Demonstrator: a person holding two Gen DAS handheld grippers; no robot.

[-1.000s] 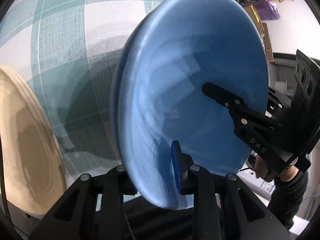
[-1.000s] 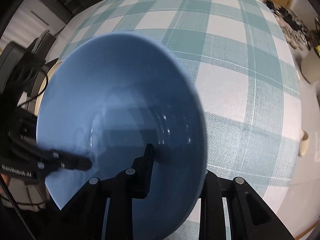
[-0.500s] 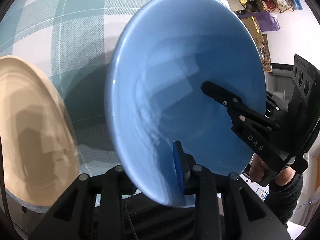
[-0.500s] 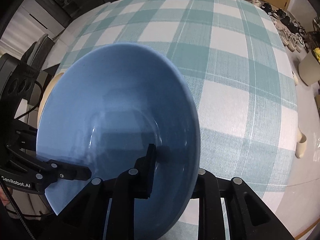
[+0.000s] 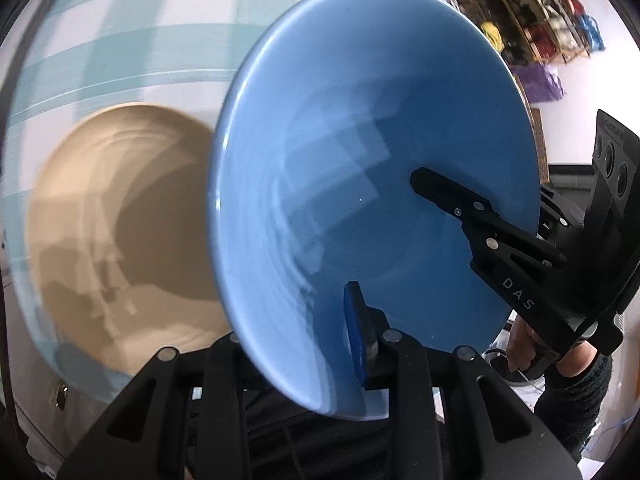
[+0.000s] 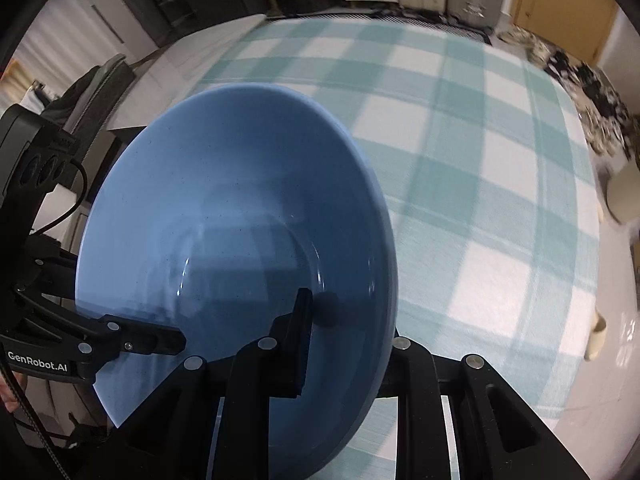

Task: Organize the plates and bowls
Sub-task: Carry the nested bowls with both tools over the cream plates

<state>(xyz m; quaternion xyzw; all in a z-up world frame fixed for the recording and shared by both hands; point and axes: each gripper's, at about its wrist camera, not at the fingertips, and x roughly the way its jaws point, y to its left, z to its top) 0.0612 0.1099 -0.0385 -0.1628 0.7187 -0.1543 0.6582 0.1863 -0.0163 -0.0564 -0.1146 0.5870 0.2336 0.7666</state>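
Observation:
A large blue bowl (image 5: 360,168) hangs tilted above the checked tablecloth (image 5: 140,40), held by its rim from two sides. My left gripper (image 5: 304,360) is shut on the near rim, its blue-padded finger inside the bowl and the other behind the wall. My right gripper (image 6: 352,344) is shut on the opposite rim of the bowl (image 6: 224,220), one finger inside and one outside. Each view shows the other gripper's finger reaching into the bowl: the right one's finger (image 5: 448,196) and the left one's finger (image 6: 140,338). A beige plate (image 5: 112,232) lies on the cloth, partly hidden behind the bowl.
The teal-and-white cloth (image 6: 480,160) covers the table to its far and right edges. A dark chair (image 6: 100,80) stands at the left edge, a pale bin (image 6: 624,196) on the floor at right. Shelves with coloured items (image 5: 552,12) line the far wall.
Both grippers have risen with the blue bowl and carried it sideways. The beige plate, first cut off at the left edge, now lies in fuller view, partly behind the bowl.

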